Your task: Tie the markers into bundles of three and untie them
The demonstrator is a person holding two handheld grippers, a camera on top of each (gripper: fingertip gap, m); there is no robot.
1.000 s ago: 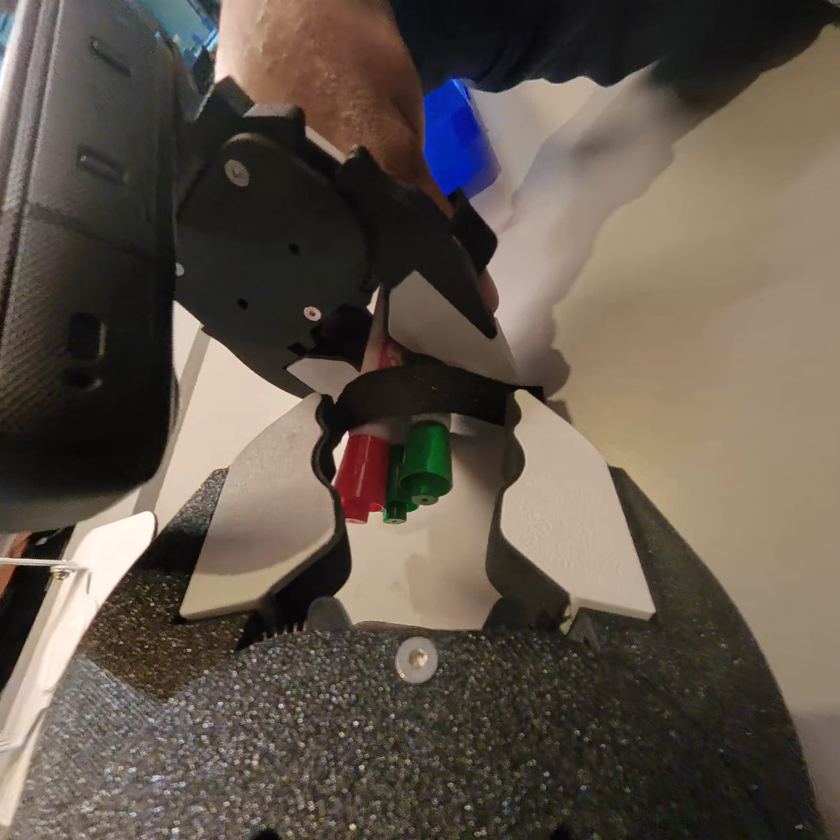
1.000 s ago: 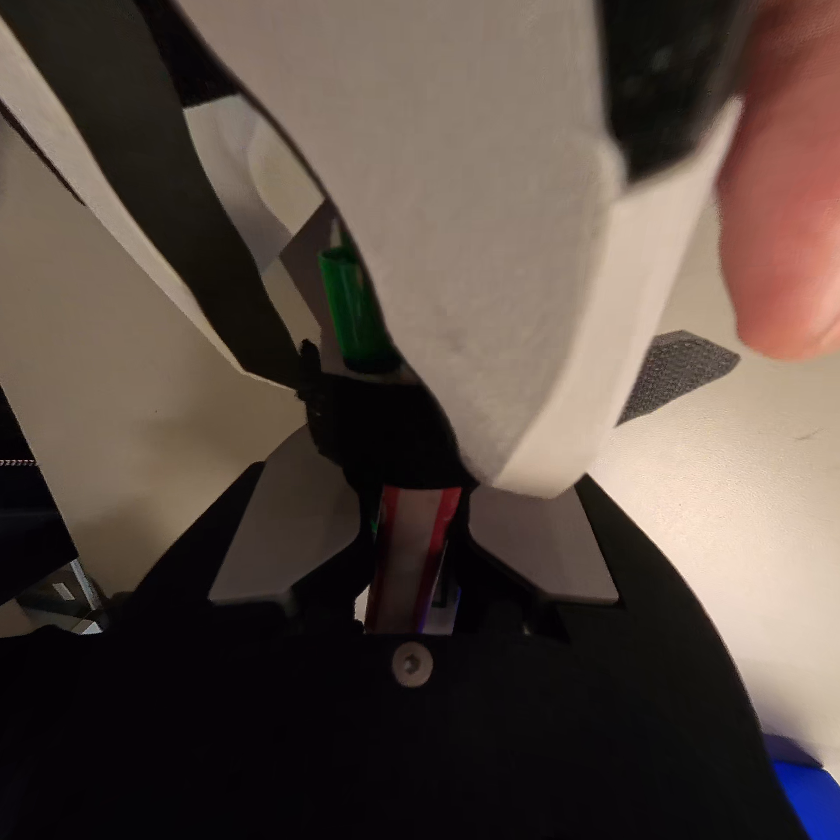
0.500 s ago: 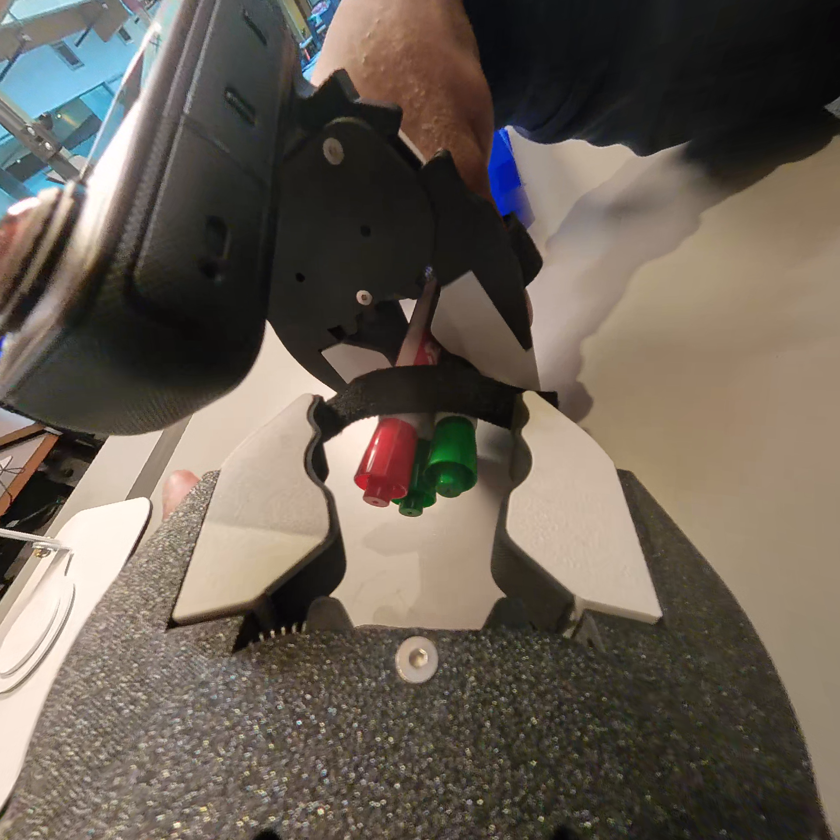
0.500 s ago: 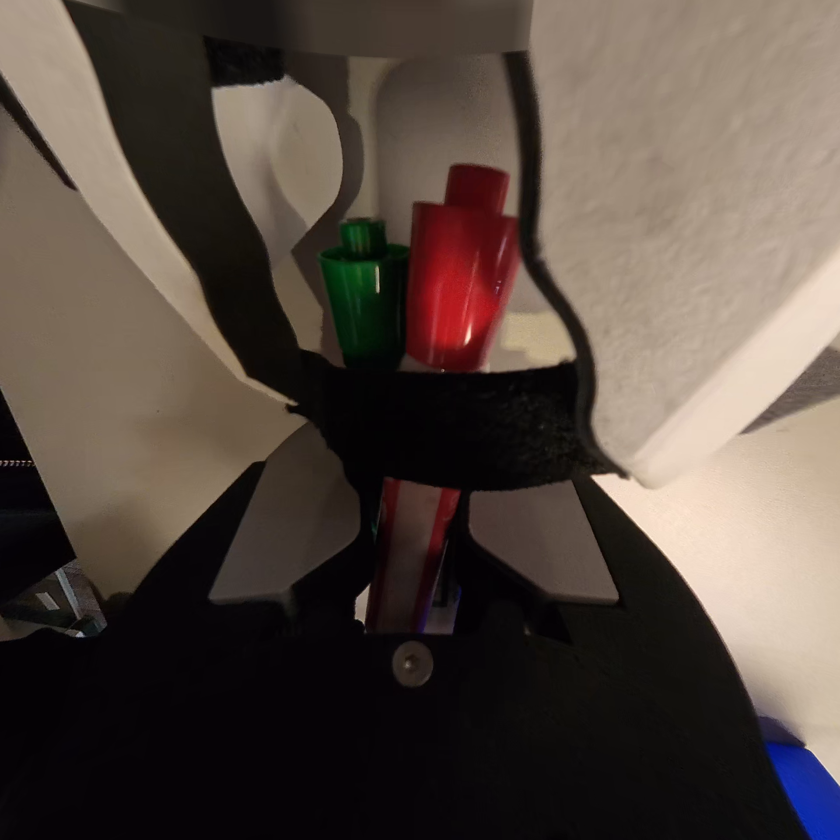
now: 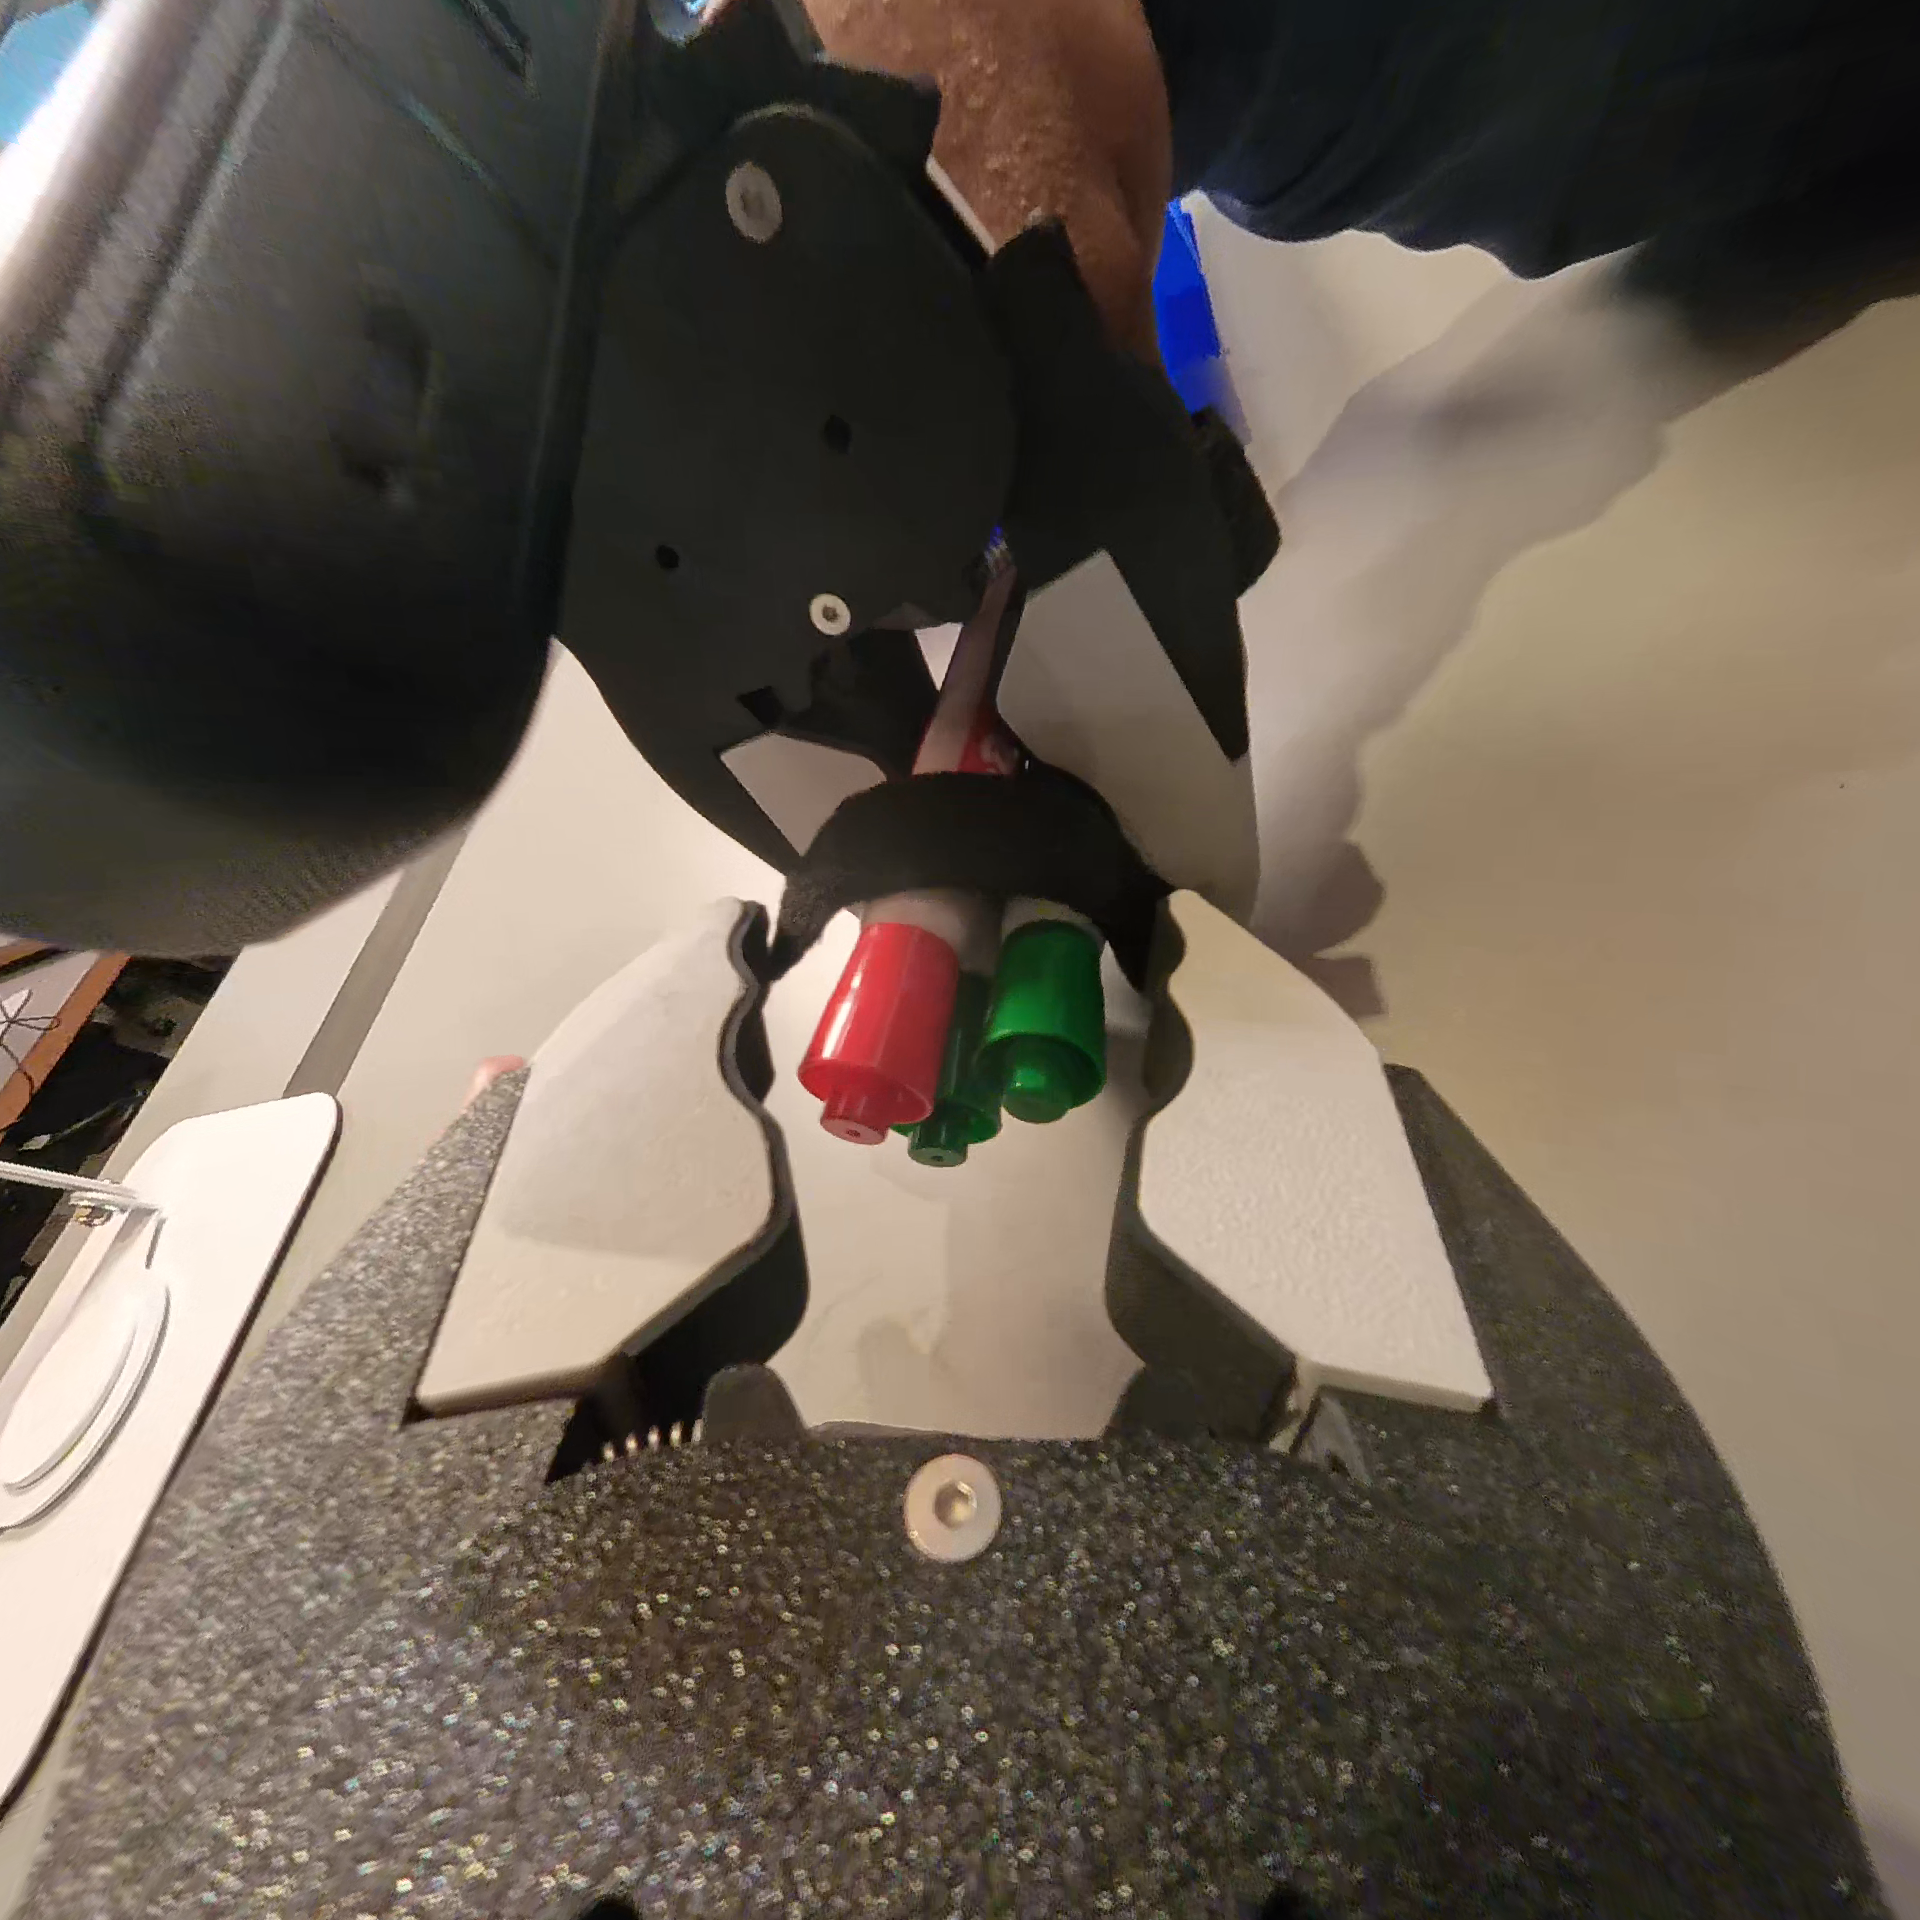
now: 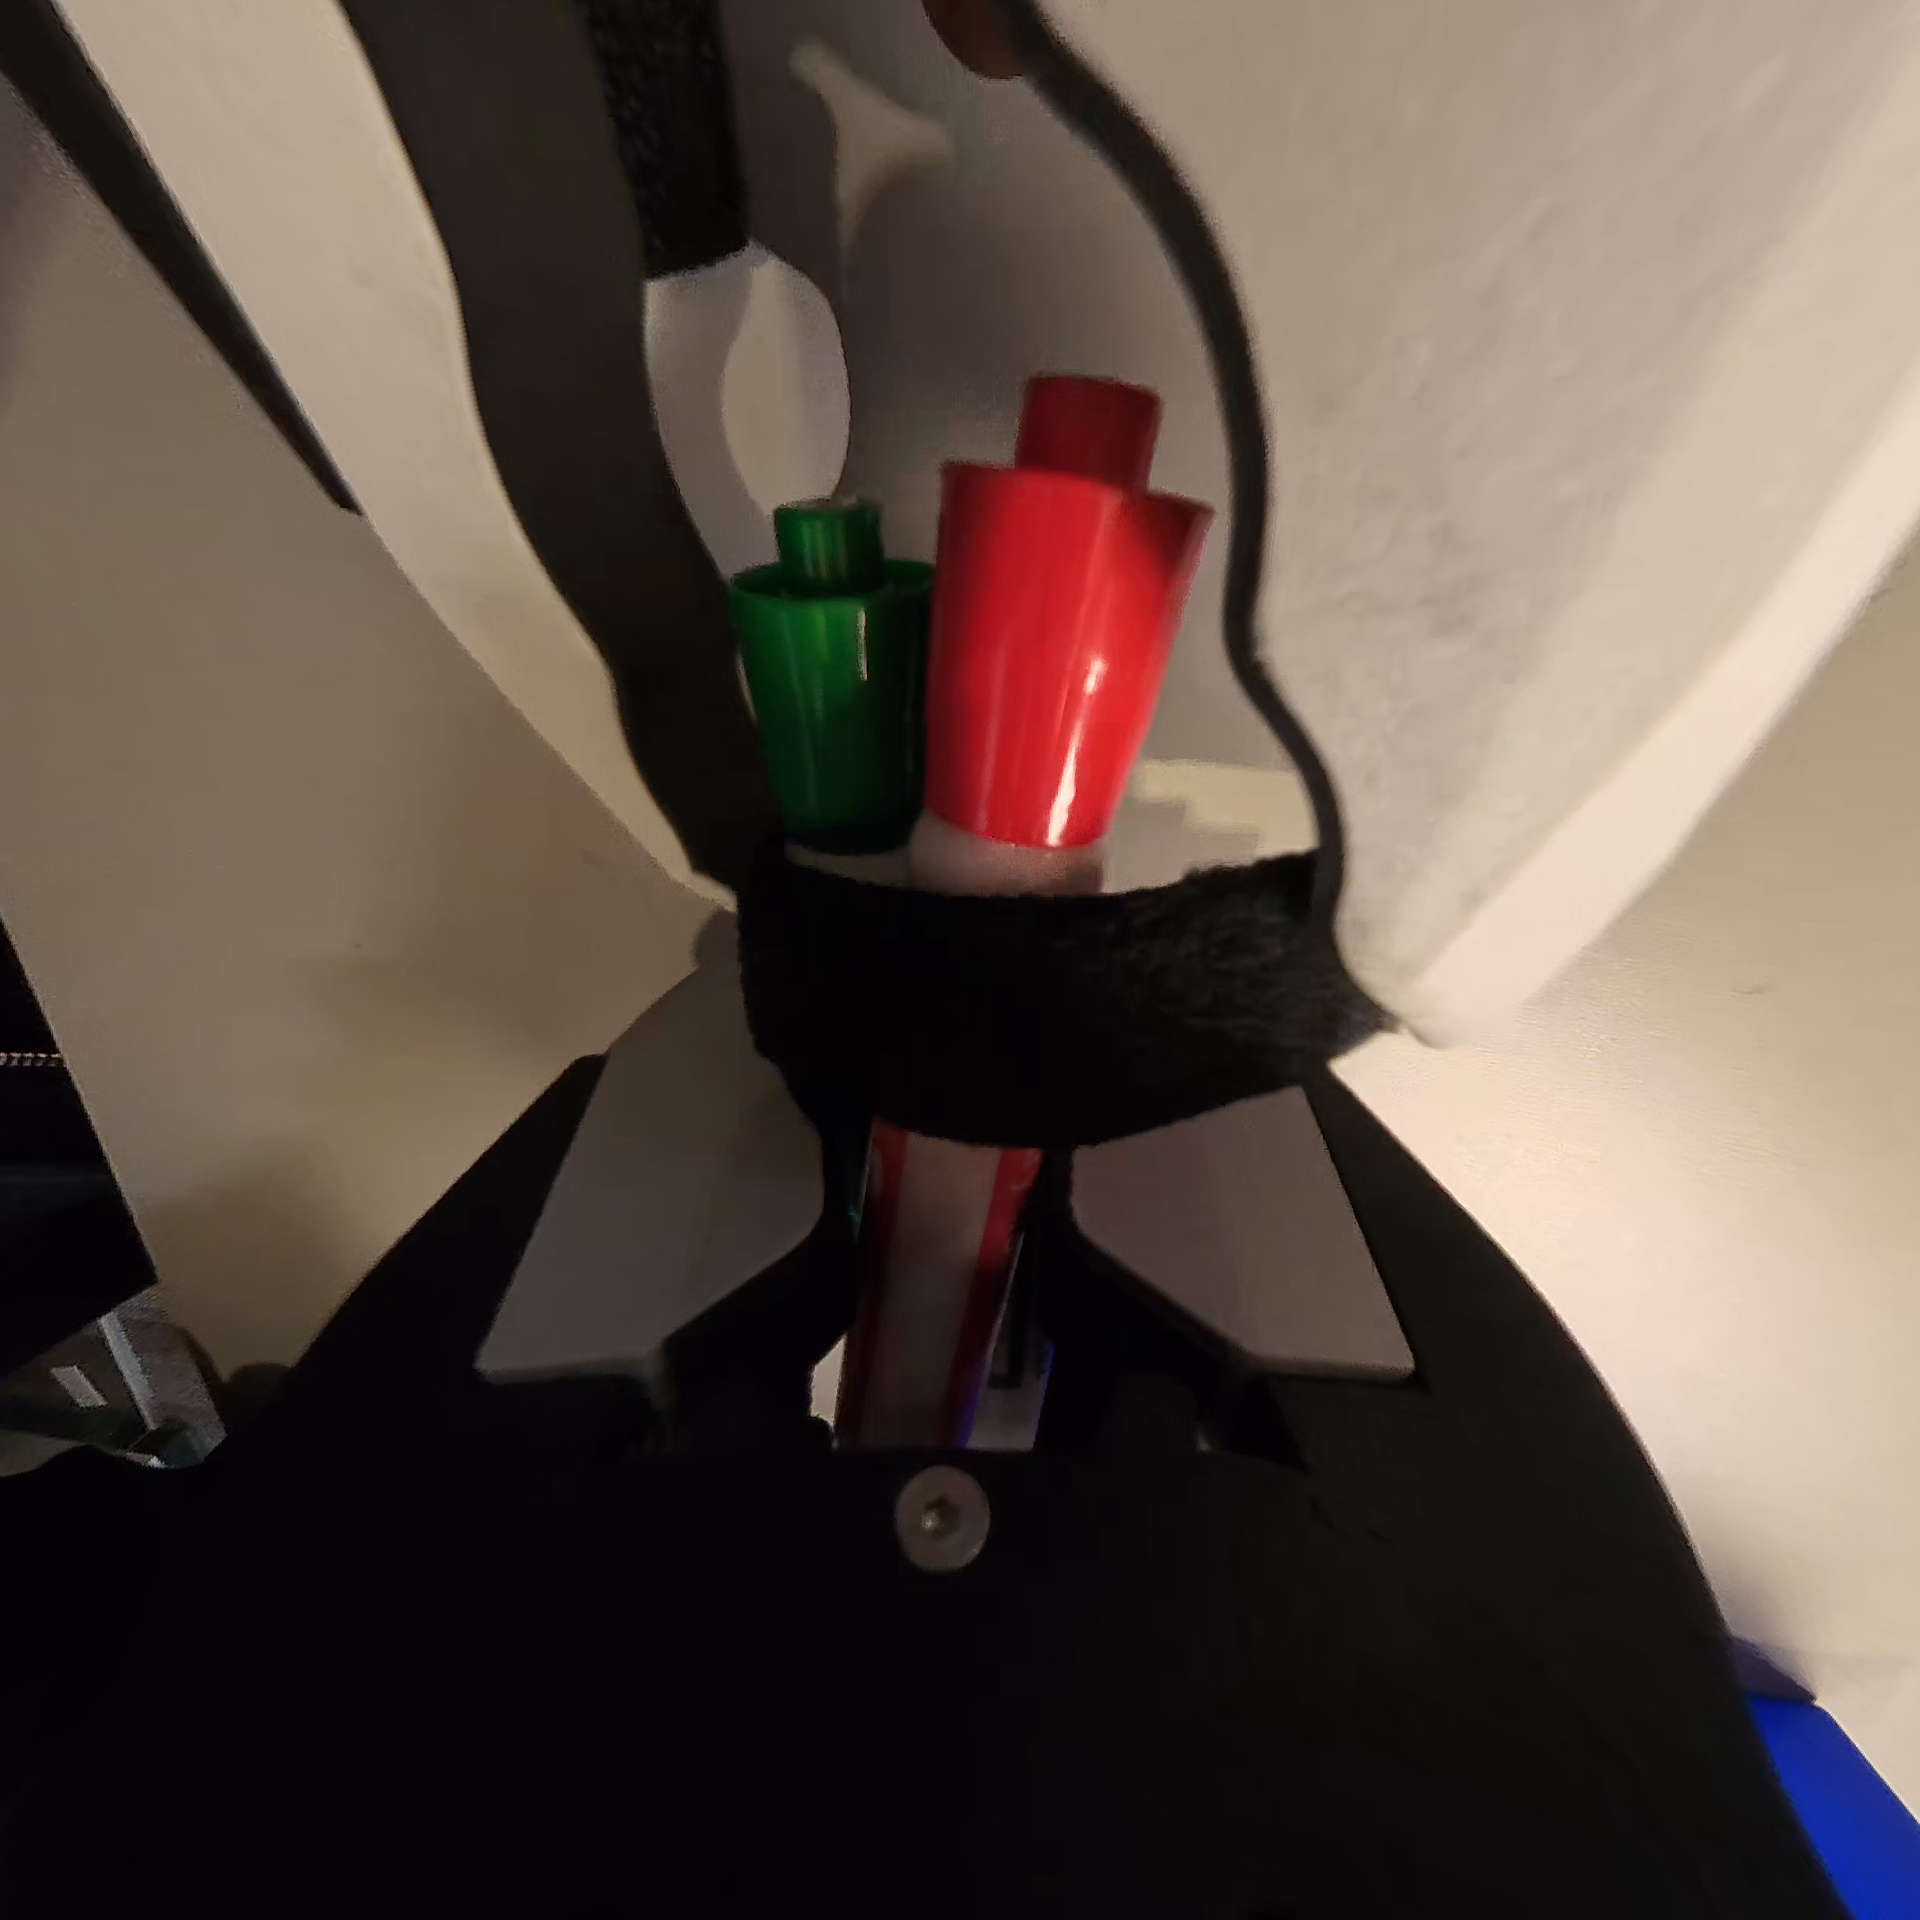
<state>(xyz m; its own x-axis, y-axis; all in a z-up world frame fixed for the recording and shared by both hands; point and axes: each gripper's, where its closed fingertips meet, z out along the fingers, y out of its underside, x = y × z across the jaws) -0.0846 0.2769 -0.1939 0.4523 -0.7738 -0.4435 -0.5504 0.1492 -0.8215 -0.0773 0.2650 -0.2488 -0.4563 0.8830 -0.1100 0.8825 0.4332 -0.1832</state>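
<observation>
Between right gripper (image 6: pixel 940 1174) fingers: three markers (image 6: pixel 1023 665) clamped | left gripper (image 5: pixel 951 1049) spread, strap (image 5: pixel 971 842) at its tips | markers stiff, slick; strap soft; grasp loose end.

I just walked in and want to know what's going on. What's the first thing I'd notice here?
The bright marker caps catch the eye first: a red cap beside two green caps, bunched together mid-picture. A black strap is wrapped around the markers just below the caps. The right gripper is shut on the marker barrels, while the left gripper is open, its white fingers on either side of the caps.
</observation>
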